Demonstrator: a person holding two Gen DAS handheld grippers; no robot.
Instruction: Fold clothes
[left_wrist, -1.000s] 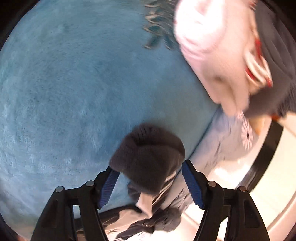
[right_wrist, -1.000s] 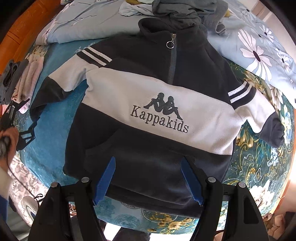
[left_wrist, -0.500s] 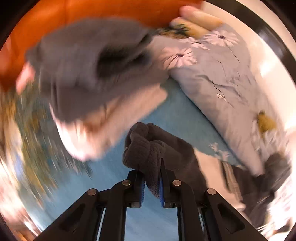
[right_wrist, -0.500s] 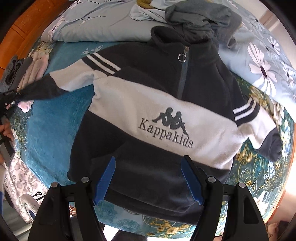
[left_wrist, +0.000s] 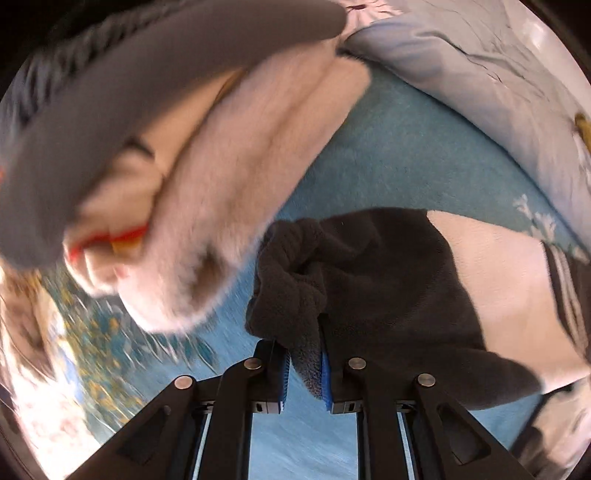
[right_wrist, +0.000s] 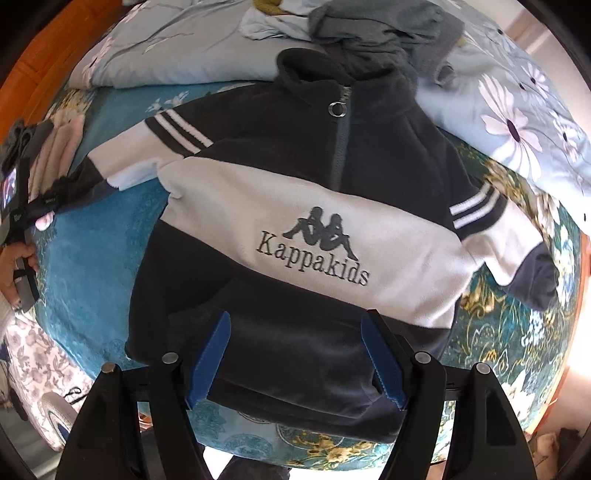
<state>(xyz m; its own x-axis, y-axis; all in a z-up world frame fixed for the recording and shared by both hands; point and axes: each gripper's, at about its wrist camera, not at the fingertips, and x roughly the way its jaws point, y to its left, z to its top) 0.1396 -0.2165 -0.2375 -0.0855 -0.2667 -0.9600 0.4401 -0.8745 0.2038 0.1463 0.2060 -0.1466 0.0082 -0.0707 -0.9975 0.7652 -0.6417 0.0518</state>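
A dark navy and white "Kappakids" fleece sweatshirt (right_wrist: 314, 192) lies front up on the teal bedspread (right_wrist: 92, 277). My left gripper (left_wrist: 303, 354) has the dark cuff (left_wrist: 291, 273) of one sleeve pinched between its blue pads, and its jaws are opening slightly. The right wrist view shows that sleeve (right_wrist: 129, 170) stretched out to the left, with the left gripper (right_wrist: 48, 201) at its end. My right gripper (right_wrist: 299, 354) hangs open over the dark hem, nothing between its fingers. The other sleeve (right_wrist: 517, 254) lies spread to the right.
Folded pink and grey garments (left_wrist: 229, 184) lie close to the held cuff. A pale floral quilt (right_wrist: 184, 48) and a crumpled grey garment (right_wrist: 388, 29) sit behind the collar. Orange wood (right_wrist: 37, 48) borders the bed. A person's hand (right_wrist: 14, 266) holds the left gripper.
The left gripper shut on the sleeve cuff, rolled over and drew the sleeve out straight to the left. The right gripper stayed open over the hem.
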